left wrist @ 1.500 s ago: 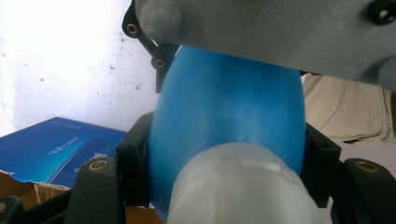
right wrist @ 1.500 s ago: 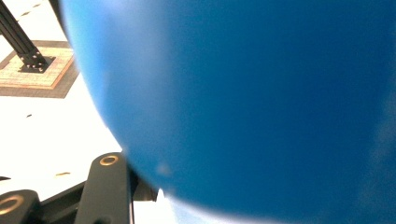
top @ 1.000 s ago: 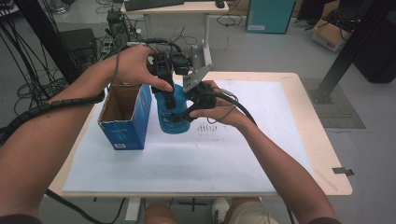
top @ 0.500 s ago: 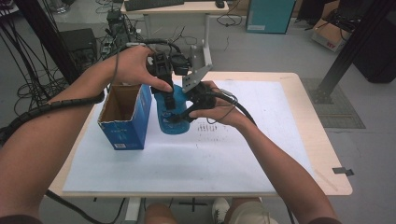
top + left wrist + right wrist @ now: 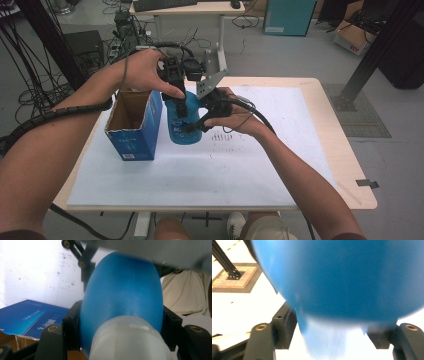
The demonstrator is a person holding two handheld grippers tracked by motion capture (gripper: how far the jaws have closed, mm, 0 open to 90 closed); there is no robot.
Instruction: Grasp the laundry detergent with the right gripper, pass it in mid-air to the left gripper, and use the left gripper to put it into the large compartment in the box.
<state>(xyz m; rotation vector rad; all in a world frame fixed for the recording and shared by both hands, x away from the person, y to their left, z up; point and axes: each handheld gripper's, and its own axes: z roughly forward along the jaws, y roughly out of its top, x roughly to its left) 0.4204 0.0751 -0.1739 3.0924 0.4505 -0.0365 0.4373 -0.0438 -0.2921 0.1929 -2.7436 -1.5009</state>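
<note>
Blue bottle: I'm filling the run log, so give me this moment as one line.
bottle: upright on mat, beside box | left hand-held gripper: shut on bottle | right hand-held gripper: at bottle, jaws just opening

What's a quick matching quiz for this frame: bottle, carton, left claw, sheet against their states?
Things:
1. bottle
2. carton
3. left claw
4. sheet

States:
A. white, covers the tabletop
B. shut on the bottle
C. top open, brown cardboard inside
D. blue body, whitish cap

Pairs: 1-D, 2-C, 3-B, 4-A
</note>
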